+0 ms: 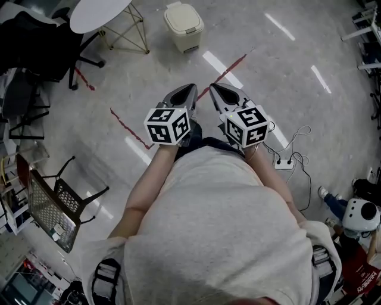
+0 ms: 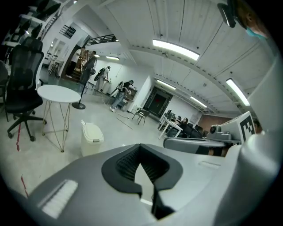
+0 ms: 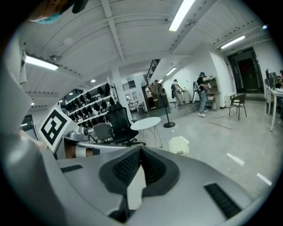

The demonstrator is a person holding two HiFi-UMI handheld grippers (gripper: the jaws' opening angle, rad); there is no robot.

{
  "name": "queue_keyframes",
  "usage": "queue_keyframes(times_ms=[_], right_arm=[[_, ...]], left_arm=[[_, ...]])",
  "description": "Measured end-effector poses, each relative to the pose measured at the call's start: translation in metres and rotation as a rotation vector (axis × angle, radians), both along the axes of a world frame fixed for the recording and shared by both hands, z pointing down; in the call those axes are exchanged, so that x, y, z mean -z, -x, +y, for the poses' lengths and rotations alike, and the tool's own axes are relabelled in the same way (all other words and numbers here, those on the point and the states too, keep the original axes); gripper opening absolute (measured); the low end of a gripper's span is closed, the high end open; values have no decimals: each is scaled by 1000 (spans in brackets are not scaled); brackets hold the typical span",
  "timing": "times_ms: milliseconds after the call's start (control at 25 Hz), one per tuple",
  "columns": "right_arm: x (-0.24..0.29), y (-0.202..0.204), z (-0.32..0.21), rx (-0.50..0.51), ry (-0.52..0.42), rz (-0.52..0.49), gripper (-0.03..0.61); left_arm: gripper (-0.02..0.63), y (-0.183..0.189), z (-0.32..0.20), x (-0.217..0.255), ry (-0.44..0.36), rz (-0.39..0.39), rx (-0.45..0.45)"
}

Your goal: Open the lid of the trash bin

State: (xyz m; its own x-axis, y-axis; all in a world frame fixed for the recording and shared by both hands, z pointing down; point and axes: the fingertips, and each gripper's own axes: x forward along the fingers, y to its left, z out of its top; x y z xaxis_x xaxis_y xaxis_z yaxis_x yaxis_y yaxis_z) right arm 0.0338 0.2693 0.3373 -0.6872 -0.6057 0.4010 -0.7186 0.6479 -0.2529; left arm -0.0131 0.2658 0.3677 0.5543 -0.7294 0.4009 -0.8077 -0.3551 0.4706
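The cream trash bin [image 1: 184, 25] stands on the floor well ahead of me with its lid down. It also shows small in the left gripper view as the bin [image 2: 91, 137] and in the right gripper view as the bin [image 3: 179, 145]. My left gripper [image 1: 189, 90] and right gripper [image 1: 214, 88] are held side by side in front of my body, far short of the bin. Both point toward it. The left gripper [image 2: 140, 146] has its jaws meeting at the tips, with nothing between them. The right gripper [image 3: 140, 149] is shut and empty as well.
A white round table [image 1: 98, 13] on wire legs stands left of the bin, with a black office chair [image 1: 36, 41] beyond it. A mesh chair [image 1: 50, 208] is at my left. A power strip with cables [image 1: 284, 162] lies at my right. Red tape lines [image 1: 128, 128] cross the floor.
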Motion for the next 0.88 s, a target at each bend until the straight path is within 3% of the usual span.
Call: queue_keyframes(times_ms=[200, 400, 880], right_arm=[[13, 17, -59, -42, -34, 10, 8], [21, 27, -101, -93, -48, 10, 8], [-6, 23, -139, -138, 26, 40, 8]], left_arm=[[9, 25, -71, 25, -72, 14, -5], [9, 35, -113, 33, -87, 17, -41], [9, 35, -152, 7, -33, 82, -59]])
